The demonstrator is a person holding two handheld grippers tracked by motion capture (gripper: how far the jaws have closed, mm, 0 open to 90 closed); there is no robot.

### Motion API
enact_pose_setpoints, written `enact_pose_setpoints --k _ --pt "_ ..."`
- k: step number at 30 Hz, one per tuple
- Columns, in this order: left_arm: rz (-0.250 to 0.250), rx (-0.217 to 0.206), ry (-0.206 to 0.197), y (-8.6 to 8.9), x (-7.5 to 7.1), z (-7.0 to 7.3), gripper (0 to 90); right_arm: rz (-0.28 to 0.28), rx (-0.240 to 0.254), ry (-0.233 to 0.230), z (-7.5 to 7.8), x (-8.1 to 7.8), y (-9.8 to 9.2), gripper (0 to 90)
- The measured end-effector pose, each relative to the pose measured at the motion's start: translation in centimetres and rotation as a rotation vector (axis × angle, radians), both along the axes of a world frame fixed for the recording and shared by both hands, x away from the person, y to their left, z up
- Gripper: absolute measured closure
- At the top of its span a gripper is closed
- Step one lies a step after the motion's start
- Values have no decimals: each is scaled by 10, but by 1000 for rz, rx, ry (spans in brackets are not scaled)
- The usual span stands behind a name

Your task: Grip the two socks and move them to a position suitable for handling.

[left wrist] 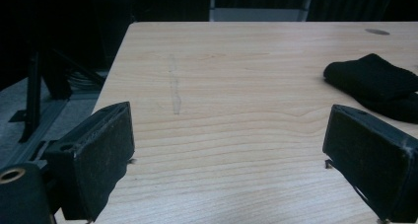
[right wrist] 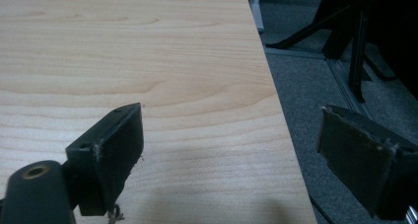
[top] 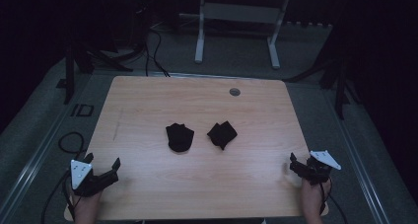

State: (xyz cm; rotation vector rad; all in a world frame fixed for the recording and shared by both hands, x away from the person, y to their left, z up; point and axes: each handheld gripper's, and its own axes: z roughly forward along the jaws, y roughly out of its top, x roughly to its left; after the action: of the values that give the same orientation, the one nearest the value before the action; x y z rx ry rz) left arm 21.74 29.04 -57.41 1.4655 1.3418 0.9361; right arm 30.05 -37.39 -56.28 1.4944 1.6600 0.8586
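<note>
Left gripper (top: 102, 170) is wide open and empty at the near left corner; the left sock (top: 179, 137) lies ahead to its right, nearer it. The right sock (top: 222, 133) lies ahead-left of the open, empty right gripper (top: 300, 166).

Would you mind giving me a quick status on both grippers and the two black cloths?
Left gripper open, empty, near left table corner. Right gripper open, empty, at right edge. Two black cloths, left cloth and right cloth, mid-table, untouched. Nothing in the way.
</note>
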Motion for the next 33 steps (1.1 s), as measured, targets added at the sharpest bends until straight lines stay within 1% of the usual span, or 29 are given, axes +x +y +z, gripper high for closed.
enact_pose_setpoints --k 1,2,3,4,5,6,7,8,9,10,11,12,13,15,18,19,20,21,22,23,24,25,26,27,28,29,30,32,33 --pt "1 0 2 0 0 0 59 0 0 0 0 0 0 104" --pt "-7 -4 6 1 0 0 59 27 -2 17 0 2 2 133" --pt "-7 -4 6 1 0 0 59 43 -5 26 0 3 3 131" --pt "-9 3 11 1 0 0 59 43 -5 26 0 3 3 131" --pt "-7 12 15 1 0 0 59 66 -32 29 -1 4 7 130" --pt "-5 18 22 1 0 0 59 87 -37 27 -1 4 9 130" --pt "-8 22 26 1 0 0 59 87 -37 27 -1 4 9 130" --pt "-17 30 36 0 0 1 59 109 -47 31 -1 4 12 131" --pt "-17 30 36 0 0 1 59 109 -47 31 -1 4 12 131" --pt "-23 41 48 -2 1 1 59 130 -69 52 -1 5 17 131" --pt "-25 50 53 -4 1 1 58 188 -62 76 1 5 23 131" --pt "-27 55 56 -5 1 1 58 238 -79 90 4 6 30 131" --pt "-29 55 53 -7 1 1 58 274 -86 96 6 7 34 130" --pt "-36 39 46 -9 1 3 58 320 -91 100 11 8 45 129" --pt "-48 41 32 -15 -1 6 58 409 -82 95 20 11 61 129" --pt "-54 46 28 -17 -2 6 58 409 -82 95 20 11 61 129" --pt "-67 42 25 -19 -2 7 58 483 -57 106 25 14 74 129" --pt "-74 37 28 -20 -2 7 58 483 -57 106 25 14 74 129" --pt "-86 20 39 -22 -2 7 58 538 -19 118 28 18 86 129" --pt "-92 10 44 -23 -2 7 58 538 -19 118 28 18 86 129" --pt "-105 -3 47 -24 -2 7 58 589 19 130 29 22 98 130" --pt "-134 -9 48 -26 -2 7 58 602 23 134 30 23 103 130" --pt "-134 -9 48 -26 -2 7 58 615 27 138 31 25 110 130" --pt "-142 -2 49 -28 -2 7 58 615 27 138 31 25 110 130" --pt "-151 10 47 -30 -2 7 58 620 35 136 33 28 116 129" --pt "-159 14 44 -31 -2 7 58 637 52 141 35 31 125 123" --pt "-166 13 40 -33 -2 8 58 687 110 140 38 37 136 114" --pt "-176 9 37 -35 -3 8 58 697 112 140 39 39 141 115" --pt "-181 9 37 -36 -3 8 58 706 97 145 40 42 150 147"
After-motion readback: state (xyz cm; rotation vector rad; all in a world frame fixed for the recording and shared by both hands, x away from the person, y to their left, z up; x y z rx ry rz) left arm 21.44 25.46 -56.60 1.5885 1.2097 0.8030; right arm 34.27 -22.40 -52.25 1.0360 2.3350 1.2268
